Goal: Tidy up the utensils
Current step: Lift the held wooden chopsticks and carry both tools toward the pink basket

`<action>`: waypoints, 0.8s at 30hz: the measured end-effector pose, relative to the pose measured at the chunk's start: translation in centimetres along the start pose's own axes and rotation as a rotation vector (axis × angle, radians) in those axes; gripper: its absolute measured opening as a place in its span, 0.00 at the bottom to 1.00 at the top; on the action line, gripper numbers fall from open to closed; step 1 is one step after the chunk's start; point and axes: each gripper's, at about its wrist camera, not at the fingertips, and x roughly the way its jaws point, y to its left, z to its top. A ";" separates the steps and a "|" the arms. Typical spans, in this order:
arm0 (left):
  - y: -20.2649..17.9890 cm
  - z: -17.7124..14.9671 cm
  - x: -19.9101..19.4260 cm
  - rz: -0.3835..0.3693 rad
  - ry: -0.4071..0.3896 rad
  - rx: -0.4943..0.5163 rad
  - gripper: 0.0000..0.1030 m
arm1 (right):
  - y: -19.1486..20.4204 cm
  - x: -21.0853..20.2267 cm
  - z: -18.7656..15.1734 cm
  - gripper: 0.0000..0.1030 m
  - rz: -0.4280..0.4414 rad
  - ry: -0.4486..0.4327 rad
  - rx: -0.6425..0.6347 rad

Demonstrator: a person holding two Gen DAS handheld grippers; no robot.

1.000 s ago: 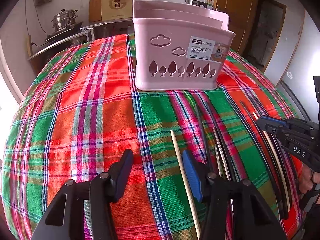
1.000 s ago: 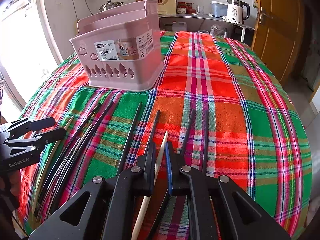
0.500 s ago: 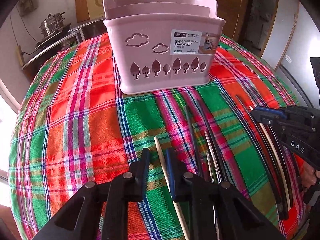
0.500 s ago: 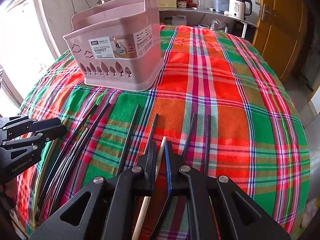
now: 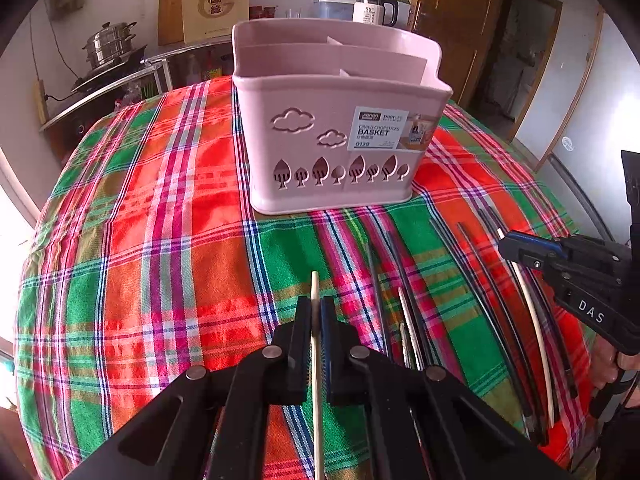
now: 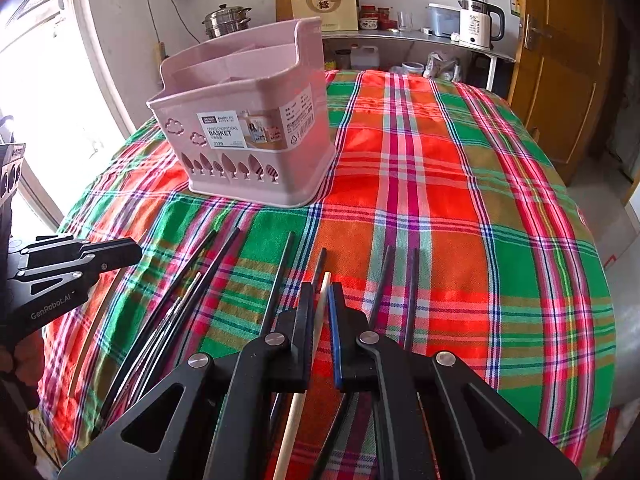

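A pink divided chopstick basket (image 5: 340, 128) stands upright on the plaid tablecloth; it also shows in the right wrist view (image 6: 248, 132). My left gripper (image 5: 315, 308) is shut on a pale wooden chopstick (image 5: 315, 288) whose tip pokes out toward the basket. My right gripper (image 6: 320, 296) is shut on another pale wooden chopstick (image 6: 325, 284). Several black chopsticks (image 6: 280, 280) and thin metal ones (image 5: 408, 312) lie side by side on the cloth between the grippers. The right gripper shows at the right edge of the left wrist view (image 5: 520, 246), the left gripper at the left edge of the right wrist view (image 6: 120, 248).
The round table (image 6: 480, 200) carries a red, green and orange plaid cloth. Behind it a shelf holds a steel pot (image 5: 110, 44), a paper bag (image 6: 324, 0) and a kettle (image 6: 476, 22). A wooden door (image 6: 560, 60) stands at the right.
My left gripper went from wide open to shut on the pale chopstick and rose, the basket now seen lower. My right gripper stayed shut on its chopstick and lifted slightly.
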 end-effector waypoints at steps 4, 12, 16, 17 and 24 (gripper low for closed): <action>0.3 0.6 -1.5 -0.011 -0.029 -0.004 0.04 | 0.4 -1.4 0.5 0.06 0.009 -0.033 -0.007; 0.8 1.8 -6.4 -0.041 -0.132 -0.020 0.04 | 1.1 -4.9 1.6 0.06 0.018 -0.115 -0.023; 1.1 2.3 -8.4 -0.050 -0.169 -0.025 0.04 | 1.7 -6.5 2.1 0.05 0.022 -0.154 -0.032; 1.0 2.3 -8.7 -0.049 -0.176 -0.023 0.04 | 1.8 -6.9 2.2 0.05 0.021 -0.163 -0.036; 0.9 1.7 -4.2 0.020 -0.065 0.046 0.14 | 1.7 -6.9 1.9 0.05 0.025 -0.164 -0.025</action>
